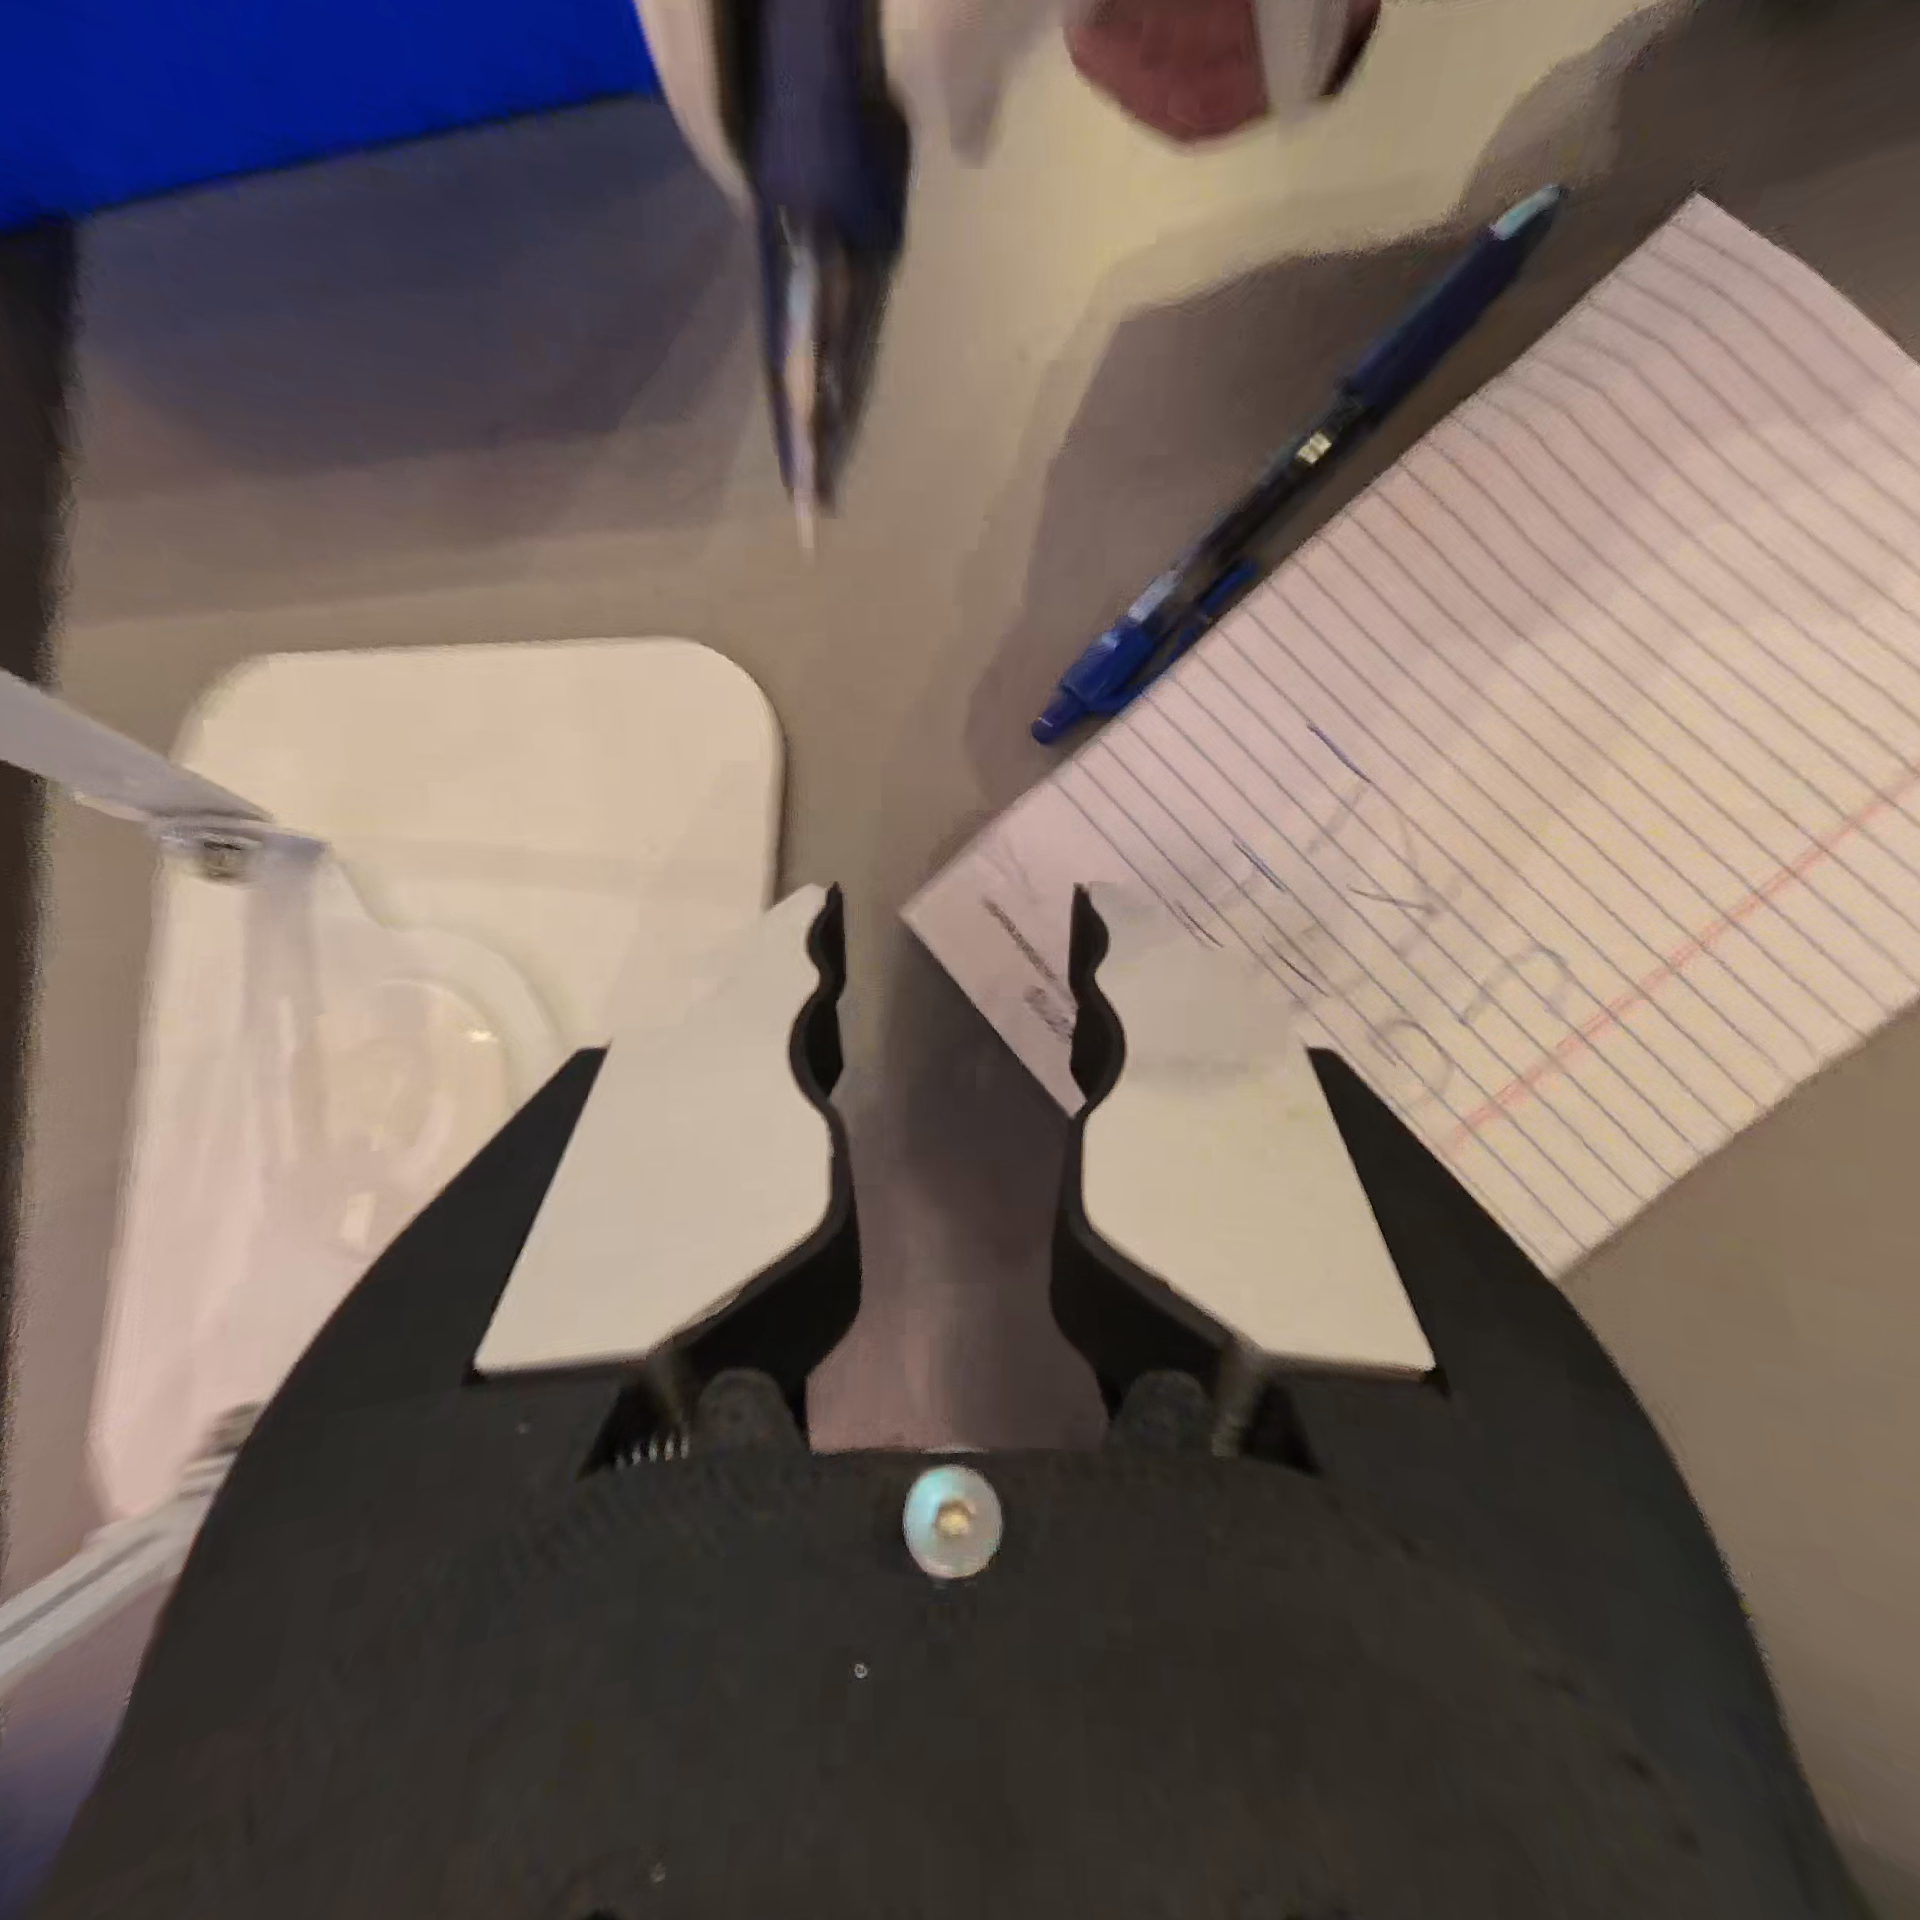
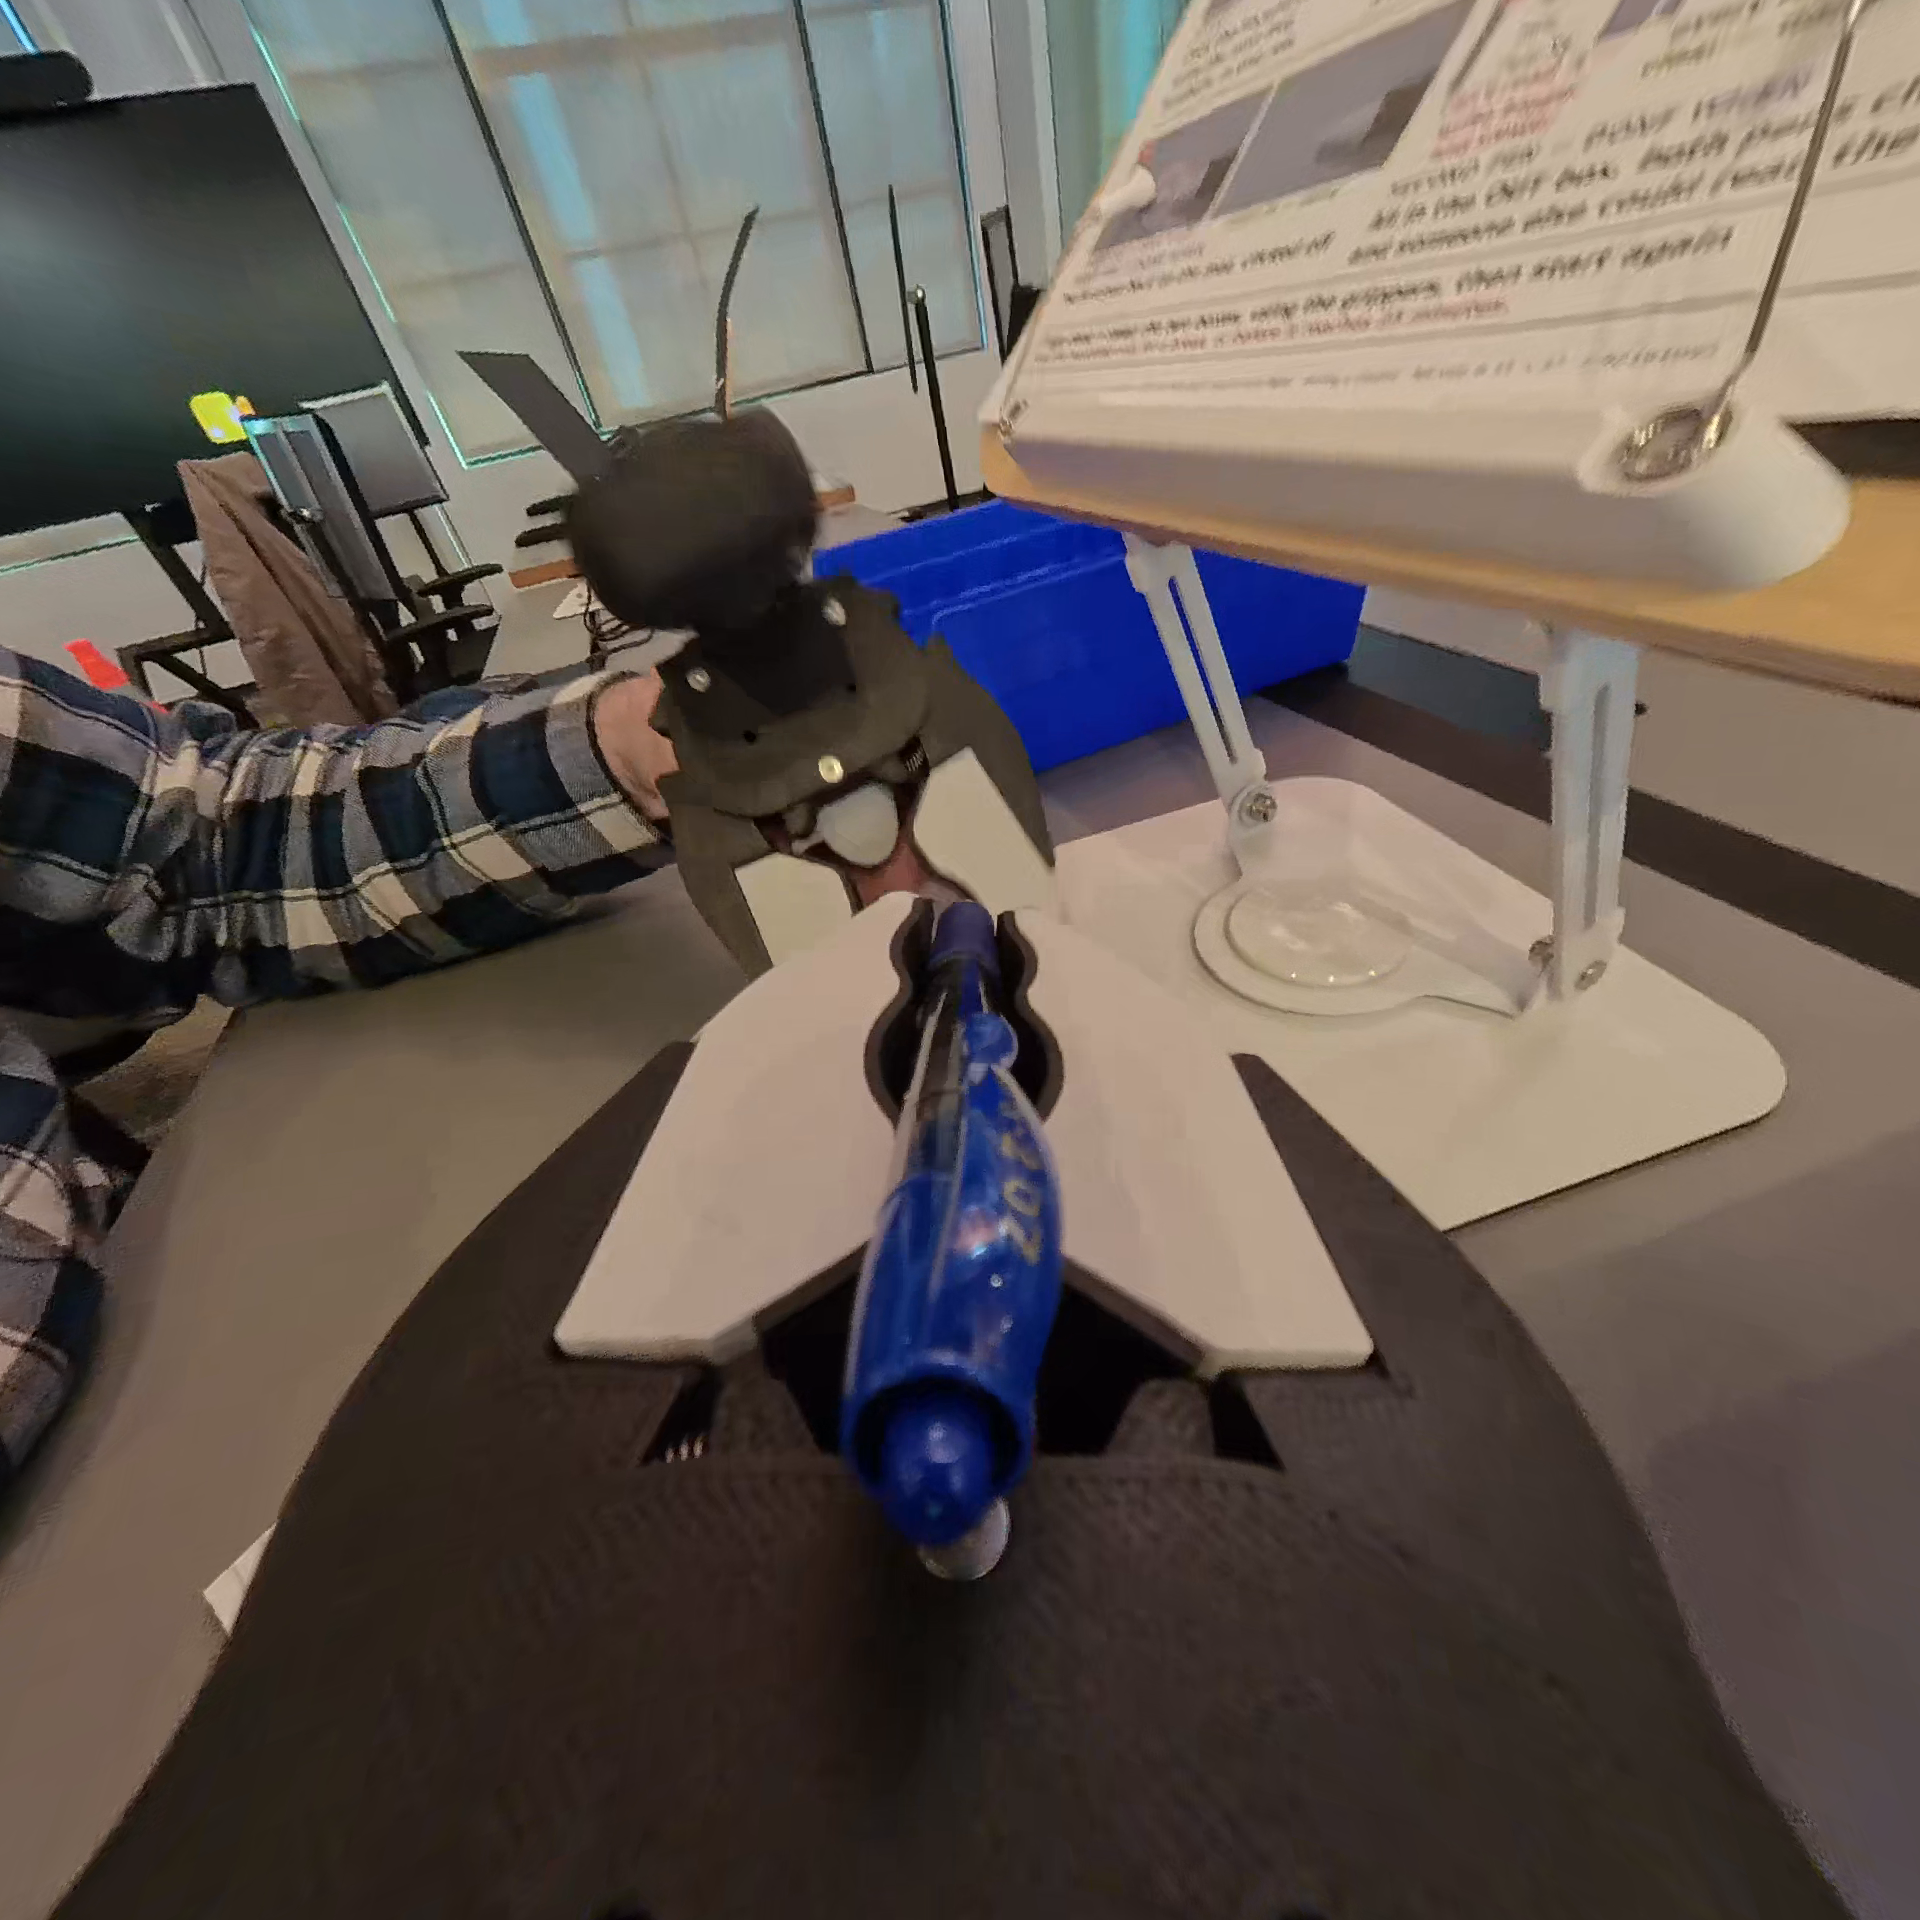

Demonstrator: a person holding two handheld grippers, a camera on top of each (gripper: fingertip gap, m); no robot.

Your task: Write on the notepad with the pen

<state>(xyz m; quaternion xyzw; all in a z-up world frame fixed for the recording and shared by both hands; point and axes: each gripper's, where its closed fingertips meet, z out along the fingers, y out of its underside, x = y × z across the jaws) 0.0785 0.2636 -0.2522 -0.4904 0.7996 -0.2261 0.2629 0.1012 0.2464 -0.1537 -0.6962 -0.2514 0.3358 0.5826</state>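
**Pen clamped in the right gripper, notepad lying flat on the table**

The left gripper (image 1: 954,925) hangs released over the grey table (image 1: 520,468), nothing between its pads; its right fingertip overlaps the near corner of the lined notepad (image 1: 1507,779), which carries some blue strokes. A second blue pen (image 1: 1299,457) lies along the pad's far edge. The right gripper (image 2: 961,935) is clenched on a blue pen (image 2: 961,1226), pads pressing its barrel, beside the white stand (image 2: 1507,1091).

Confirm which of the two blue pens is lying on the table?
The blue pen beside the notepad's edge lies flat on the table. The other pen is clamped lengthwise in the right gripper.
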